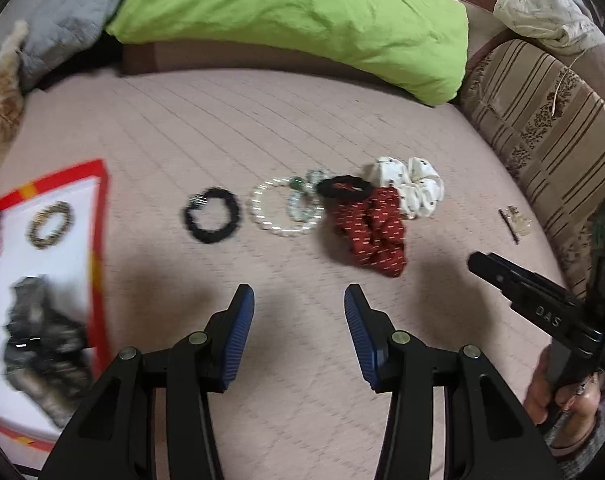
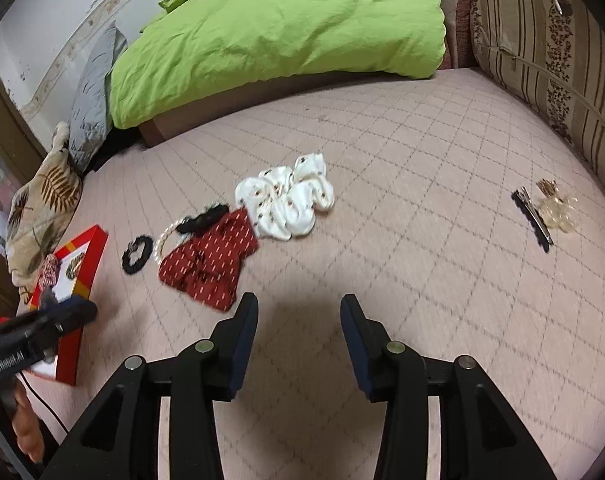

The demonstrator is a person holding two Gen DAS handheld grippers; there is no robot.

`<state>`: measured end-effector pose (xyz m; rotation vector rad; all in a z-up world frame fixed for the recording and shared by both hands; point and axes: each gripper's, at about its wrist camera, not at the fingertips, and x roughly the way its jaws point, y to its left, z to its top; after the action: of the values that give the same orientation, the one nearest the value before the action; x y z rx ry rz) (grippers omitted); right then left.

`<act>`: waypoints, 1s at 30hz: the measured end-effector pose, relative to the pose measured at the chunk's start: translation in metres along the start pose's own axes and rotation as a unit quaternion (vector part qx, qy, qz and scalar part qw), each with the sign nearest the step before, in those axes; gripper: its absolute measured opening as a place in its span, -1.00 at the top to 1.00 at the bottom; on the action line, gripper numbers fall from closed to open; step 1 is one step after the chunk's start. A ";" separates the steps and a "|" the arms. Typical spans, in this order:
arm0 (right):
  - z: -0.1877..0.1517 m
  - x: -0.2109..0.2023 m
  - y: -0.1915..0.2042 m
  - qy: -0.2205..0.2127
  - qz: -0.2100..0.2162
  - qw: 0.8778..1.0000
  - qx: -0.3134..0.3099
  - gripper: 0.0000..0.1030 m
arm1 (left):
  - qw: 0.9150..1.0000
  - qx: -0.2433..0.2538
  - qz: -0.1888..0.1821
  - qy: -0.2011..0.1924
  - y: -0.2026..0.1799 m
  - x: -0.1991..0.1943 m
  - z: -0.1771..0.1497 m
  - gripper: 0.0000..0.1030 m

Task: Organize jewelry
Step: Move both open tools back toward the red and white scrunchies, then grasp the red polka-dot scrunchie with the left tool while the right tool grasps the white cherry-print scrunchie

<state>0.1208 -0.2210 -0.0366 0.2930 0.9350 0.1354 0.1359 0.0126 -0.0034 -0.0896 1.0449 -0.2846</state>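
Observation:
My left gripper [image 1: 299, 300] is open and empty above the pink quilted bed. Ahead of it lie a black hair tie [image 1: 211, 221], a pearl bracelet [image 1: 280, 212], a green bead bracelet [image 1: 302, 196], a black scrunchie [image 1: 343, 188], a red patterned scrunchie [image 1: 372, 232] and a white scrunchie [image 1: 410, 188]. A red-rimmed white box [image 1: 96, 240] at left holds a gold bracelet [image 1: 50, 224] and a dark scrunchie [image 1: 38, 340]. My right gripper [image 2: 299, 310] is open and empty, just right of the red scrunchie [image 2: 210, 264]. The white scrunchie [image 2: 290, 200] lies further ahead.
A black hair clip [image 2: 532, 220] and a clear gold clip [image 2: 556, 208] lie at the right on the bed. A green duvet [image 2: 282, 28] is at the back, a striped cushion [image 2: 542, 40] to the right, and a leaf-print pillow [image 2: 42, 208] at left.

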 end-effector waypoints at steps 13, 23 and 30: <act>0.056 0.031 -0.008 -0.003 0.026 0.999 0.027 -0.05 | 0.994 -0.046 -0.083 0.050 -0.028 0.073 0.037 0.11; 0.073 0.075 -0.003 0.028 0.010 0.999 0.028 0.04 | 0.988 -0.061 -0.117 0.081 -0.035 0.093 0.033 0.84; 0.054 0.067 -0.010 0.043 0.010 0.998 0.033 0.91 | 0.983 -0.063 -0.147 0.089 -0.038 0.070 0.008 0.86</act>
<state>0.2043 -0.2248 -0.0612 0.3598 1.0230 0.1357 0.1683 -0.0440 -0.0501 -0.3395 1.2286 -0.5013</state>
